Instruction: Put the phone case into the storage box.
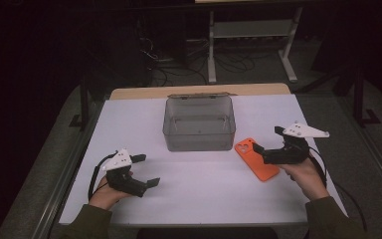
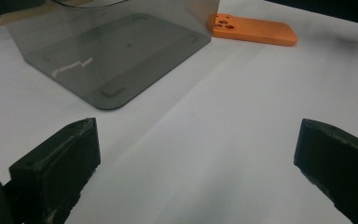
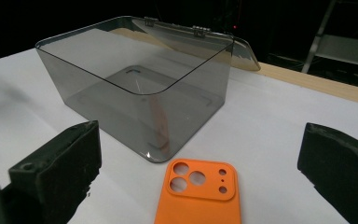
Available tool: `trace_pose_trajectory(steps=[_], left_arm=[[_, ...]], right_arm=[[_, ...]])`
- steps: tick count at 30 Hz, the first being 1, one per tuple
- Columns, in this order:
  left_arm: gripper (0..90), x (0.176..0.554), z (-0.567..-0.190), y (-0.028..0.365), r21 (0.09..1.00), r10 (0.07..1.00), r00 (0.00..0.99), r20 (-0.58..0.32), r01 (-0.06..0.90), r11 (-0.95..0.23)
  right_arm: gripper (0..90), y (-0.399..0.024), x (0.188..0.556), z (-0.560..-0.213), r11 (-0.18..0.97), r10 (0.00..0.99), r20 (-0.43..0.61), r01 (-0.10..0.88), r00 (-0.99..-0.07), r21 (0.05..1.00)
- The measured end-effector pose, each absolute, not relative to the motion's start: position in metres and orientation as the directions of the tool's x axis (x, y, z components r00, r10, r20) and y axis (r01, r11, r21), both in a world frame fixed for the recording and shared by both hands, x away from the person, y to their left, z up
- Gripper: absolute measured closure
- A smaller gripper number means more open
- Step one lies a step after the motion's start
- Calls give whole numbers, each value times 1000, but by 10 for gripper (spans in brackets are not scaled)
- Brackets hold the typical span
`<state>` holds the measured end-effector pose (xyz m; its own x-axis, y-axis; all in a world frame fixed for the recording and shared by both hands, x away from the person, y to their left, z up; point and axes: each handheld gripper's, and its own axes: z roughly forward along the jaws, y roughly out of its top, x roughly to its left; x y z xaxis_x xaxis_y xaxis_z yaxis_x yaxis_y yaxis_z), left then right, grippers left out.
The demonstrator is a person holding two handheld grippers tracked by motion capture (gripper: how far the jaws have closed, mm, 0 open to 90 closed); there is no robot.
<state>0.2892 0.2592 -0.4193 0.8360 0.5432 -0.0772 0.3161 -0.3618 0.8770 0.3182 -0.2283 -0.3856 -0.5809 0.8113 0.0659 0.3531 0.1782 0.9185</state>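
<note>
An orange phone case (image 1: 256, 158) lies flat on the white table (image 1: 199, 199), camera cut-outs toward the box; it also appears as phone case (image 3: 198, 193) and phone case (image 2: 251, 30). A smoky clear plastic box (image 1: 199, 124) stands at the table's middle, lid hinged open behind it; box (image 3: 137, 100), box (image 2: 112, 51). My right gripper (image 1: 265, 140) hovers open just over the case's right side, jaws wide with nothing between them. My left gripper (image 1: 146, 170) is held open at the front left, far from the box, jaws apart over bare table.
A strip of wooden tabletop (image 1: 199, 91) shows behind the white sheet. Beyond it stand a white metal frame (image 1: 251, 45) and loose cables (image 1: 179, 69) on a dark floor. Metal rails run along both table sides.
</note>
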Motion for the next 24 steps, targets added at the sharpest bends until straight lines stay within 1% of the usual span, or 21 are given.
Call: trace_pose_trajectory(steps=[12, 24], left_arm=[[0, 290, -420, 259, 878, 540, 838, -78, 314, -360], [0, 290, -419, 258, 874, 540, 839, -71, 313, -371]], right_arm=[[0, -223, 330, -383, 168, 829, 60, 350, -555, 921], [0, -224, 331, -384, 174, 849, 43, 355, -527, 919]])
